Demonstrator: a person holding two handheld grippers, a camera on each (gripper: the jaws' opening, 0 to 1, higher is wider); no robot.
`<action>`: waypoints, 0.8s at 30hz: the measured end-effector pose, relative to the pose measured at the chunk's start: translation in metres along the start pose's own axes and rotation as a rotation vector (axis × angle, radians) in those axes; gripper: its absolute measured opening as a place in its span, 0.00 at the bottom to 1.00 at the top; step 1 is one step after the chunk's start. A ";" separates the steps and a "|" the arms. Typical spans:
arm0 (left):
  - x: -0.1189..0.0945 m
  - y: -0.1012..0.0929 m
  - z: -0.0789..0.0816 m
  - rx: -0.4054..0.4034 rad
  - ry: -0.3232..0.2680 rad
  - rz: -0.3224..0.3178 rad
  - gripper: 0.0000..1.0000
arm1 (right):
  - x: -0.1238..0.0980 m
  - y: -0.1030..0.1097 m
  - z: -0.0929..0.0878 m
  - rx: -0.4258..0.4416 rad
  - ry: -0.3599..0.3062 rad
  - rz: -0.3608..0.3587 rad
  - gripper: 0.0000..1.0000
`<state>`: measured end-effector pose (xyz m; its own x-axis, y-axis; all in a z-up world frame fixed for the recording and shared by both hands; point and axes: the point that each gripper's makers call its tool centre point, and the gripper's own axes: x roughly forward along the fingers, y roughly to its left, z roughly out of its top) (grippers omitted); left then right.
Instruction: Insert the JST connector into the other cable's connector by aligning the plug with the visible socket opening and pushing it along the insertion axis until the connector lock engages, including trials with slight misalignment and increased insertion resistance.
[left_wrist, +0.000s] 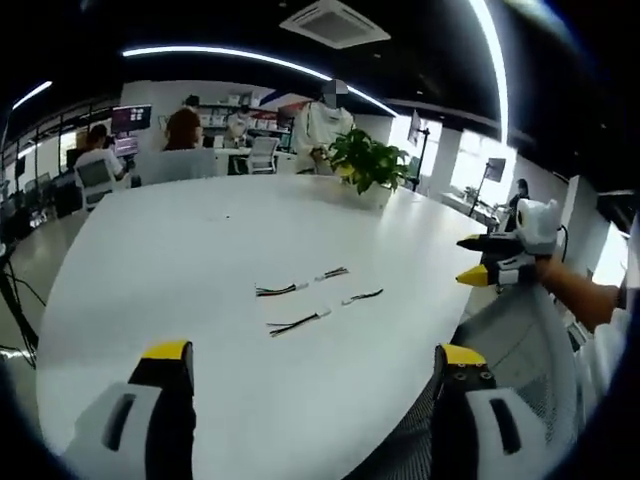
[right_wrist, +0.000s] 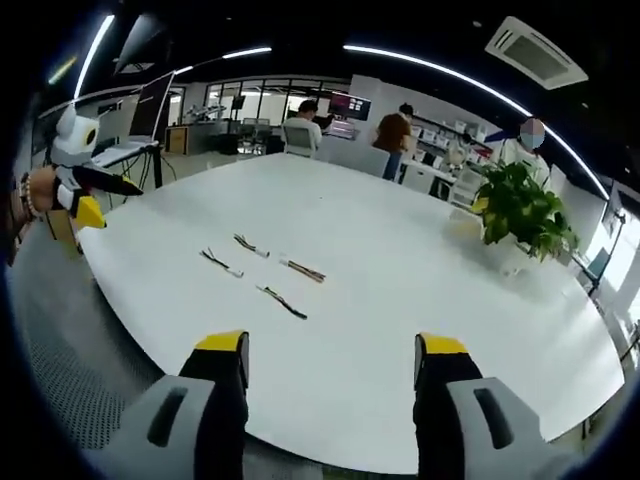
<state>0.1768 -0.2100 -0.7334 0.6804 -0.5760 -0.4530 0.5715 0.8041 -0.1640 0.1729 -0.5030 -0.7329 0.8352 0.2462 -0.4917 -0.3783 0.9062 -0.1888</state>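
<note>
White table (left_wrist: 180, 260), four cables (left_wrist: 310, 297) well beyond both gaping (empty) claws (left_wrist: 318, 362).

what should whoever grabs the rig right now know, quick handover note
Left gripper: open, empty, held back over the near edge of the white table.
Right gripper: open, empty, also short of the cables.
Four short cables lie loose and apart near mid-table, none mated.
Potted plant stands at the far side.
Done: nothing. Left: pick up a plug and a socket cable, align, push until locked.

Open-plan office: desks (left_wrist: 235, 150), monitors (left_wrist: 131, 118), big white table (left_wrist: 180, 260)
</note>
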 end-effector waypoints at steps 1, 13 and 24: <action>0.002 0.002 0.002 -0.012 -0.006 -0.009 0.99 | 0.002 -0.002 0.004 -0.004 -0.009 -0.004 0.65; 0.021 0.016 0.039 -0.045 -0.077 -0.067 0.99 | 0.029 -0.009 0.033 0.003 -0.070 0.035 0.63; 0.066 0.023 0.057 0.043 -0.072 -0.142 0.99 | 0.067 -0.008 0.050 0.018 -0.095 0.121 0.61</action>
<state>0.2614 -0.2380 -0.7169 0.6218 -0.6935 -0.3638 0.6820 0.7079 -0.1836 0.2518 -0.4764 -0.7215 0.8180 0.3849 -0.4275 -0.4724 0.8735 -0.1173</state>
